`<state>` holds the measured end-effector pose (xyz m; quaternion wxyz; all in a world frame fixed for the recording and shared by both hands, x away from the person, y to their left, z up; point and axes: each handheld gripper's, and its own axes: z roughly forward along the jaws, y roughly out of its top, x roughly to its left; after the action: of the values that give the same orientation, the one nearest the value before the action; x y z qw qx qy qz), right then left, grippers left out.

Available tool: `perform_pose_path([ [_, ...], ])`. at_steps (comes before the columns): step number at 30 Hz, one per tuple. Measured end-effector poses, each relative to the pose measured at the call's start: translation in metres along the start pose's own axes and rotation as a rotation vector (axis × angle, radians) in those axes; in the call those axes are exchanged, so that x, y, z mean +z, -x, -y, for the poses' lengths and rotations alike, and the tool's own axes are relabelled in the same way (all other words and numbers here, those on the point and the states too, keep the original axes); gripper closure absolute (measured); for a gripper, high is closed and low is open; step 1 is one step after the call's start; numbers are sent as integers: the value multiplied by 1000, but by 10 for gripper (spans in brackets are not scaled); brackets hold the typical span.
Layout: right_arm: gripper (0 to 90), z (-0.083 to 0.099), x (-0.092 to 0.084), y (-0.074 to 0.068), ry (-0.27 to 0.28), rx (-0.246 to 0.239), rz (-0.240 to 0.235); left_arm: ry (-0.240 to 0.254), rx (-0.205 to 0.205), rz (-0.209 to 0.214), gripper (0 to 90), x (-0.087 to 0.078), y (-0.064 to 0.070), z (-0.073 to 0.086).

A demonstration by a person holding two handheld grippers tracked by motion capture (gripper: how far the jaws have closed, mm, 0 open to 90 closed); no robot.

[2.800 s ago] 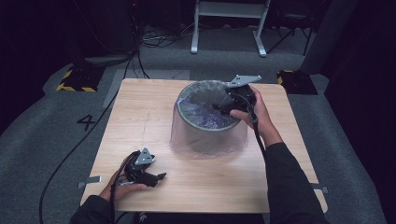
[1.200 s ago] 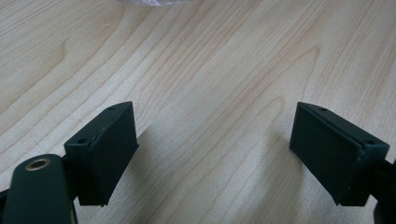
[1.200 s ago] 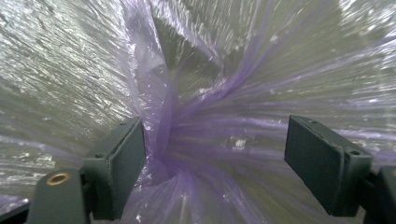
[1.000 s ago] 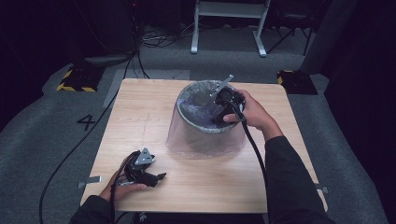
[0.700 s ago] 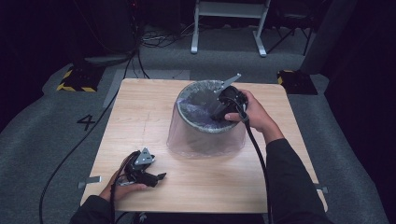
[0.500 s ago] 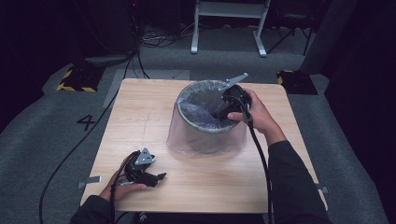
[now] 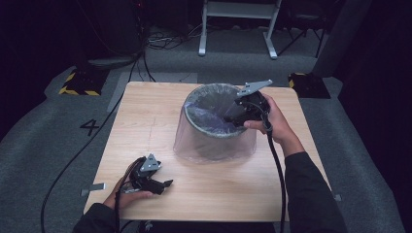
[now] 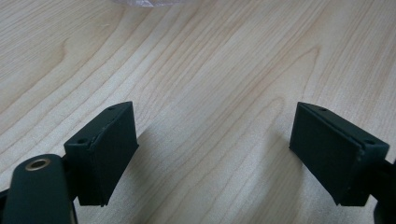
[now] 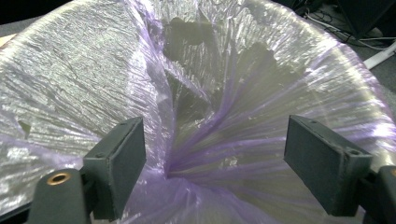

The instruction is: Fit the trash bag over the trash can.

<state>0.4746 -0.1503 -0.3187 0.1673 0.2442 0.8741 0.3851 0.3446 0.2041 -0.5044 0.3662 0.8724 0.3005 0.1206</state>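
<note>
A round bin (image 7: 214, 138) stands on the wooden table (image 7: 145, 121), lined with a thin, crinkled purple bag (image 7: 206, 109) that folds over its rim and hangs down the outside. My right gripper (image 7: 232, 118) reaches over the bin's right rim, jaws pointing into the opening. In the right gripper view it (image 9: 215, 144) is open, with the bag (image 9: 224, 93) gathered into folds below and beyond the pads; nothing is pinched. My left gripper (image 7: 165, 184) rests near the table's front left. Its jaws (image 8: 212, 135) stand open over bare wood (image 8: 210, 70).
A strip of tape (image 7: 93, 187) sticks out at the table's left front edge. Cables cross the grey floor (image 7: 58, 145) on the left beside a painted 4 (image 7: 90, 126). A white metal stand (image 7: 238, 24) is behind the table, with yellow-black blocks (image 7: 77, 83) at both far corners.
My right hand has drawn back a little from over the bin's middle toward its right rim and risen slightly. The left hand has stayed put.
</note>
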Motion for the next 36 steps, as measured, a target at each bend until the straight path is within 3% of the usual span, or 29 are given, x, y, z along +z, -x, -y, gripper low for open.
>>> perform_pose_path([
  [9,206,8,-16,4,27,-8,56,0,0,0,145,0,0,0],
  [19,188,16,-33,8,70,8,84,1,0,1,145,0,0,0],
  [36,186,30,-53,1,74,-25,135,0,0,0,145,0,0,0],
])
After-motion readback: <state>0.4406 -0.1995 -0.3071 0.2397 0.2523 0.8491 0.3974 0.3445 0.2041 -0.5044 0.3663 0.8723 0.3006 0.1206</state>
